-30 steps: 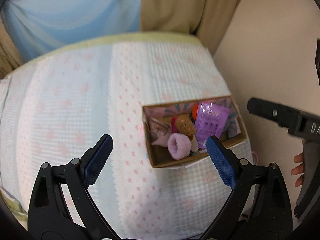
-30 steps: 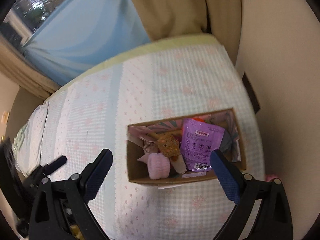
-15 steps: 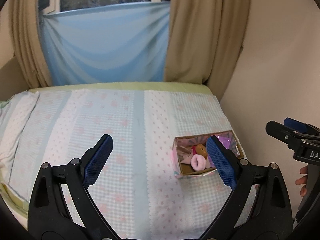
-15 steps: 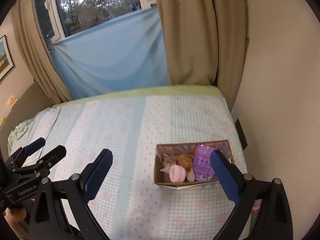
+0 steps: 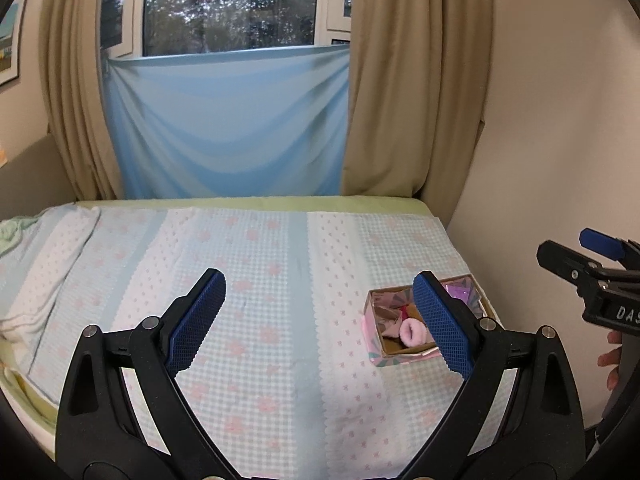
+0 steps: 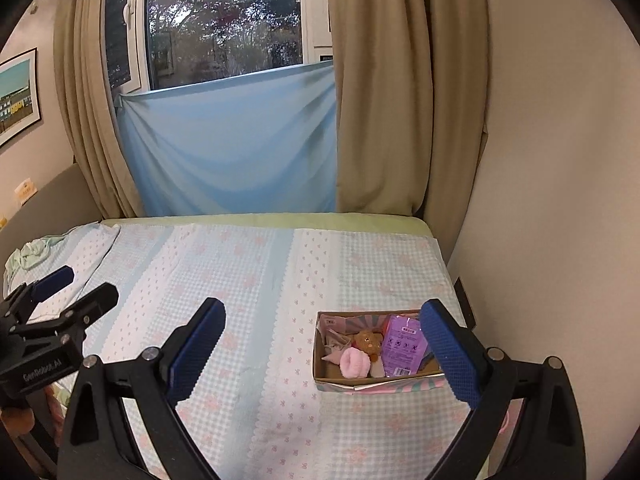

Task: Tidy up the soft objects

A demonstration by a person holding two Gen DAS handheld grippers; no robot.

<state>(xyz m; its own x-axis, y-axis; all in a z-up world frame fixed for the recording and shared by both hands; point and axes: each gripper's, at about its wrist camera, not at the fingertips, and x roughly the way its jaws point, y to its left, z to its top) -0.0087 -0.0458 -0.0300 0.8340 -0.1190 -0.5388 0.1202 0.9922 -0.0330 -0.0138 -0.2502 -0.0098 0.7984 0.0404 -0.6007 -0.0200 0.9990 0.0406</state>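
A small cardboard box [image 6: 340, 379] sits on the bed near its right edge; it also shows in the left wrist view [image 5: 374, 350]. Inside lie a pink fluffy roll [image 6: 354, 362], a brown plush toy [image 6: 369, 342], a purple packet [image 6: 402, 346] and pale cloth pieces [image 6: 334, 340]. My left gripper [image 5: 320, 320] is open and empty, held back above the bed, left of the box. My right gripper [image 6: 322, 344] is open and empty, also held back from the box. Each gripper shows at the edge of the other's view.
The bed carries a light blue and white blanket with pink flowers [image 6: 248, 280]. A wall [image 6: 540, 200] runs along the bed's right side. Beige curtains [image 6: 400, 100] and a blue sheet [image 6: 232, 148] hang at the window behind. Crumpled green cloth [image 6: 32, 254] lies far left.
Both grippers have pulled up and back from the box, which now looks small and far. The views tilted up to show the window and curtains. Both stayed open.
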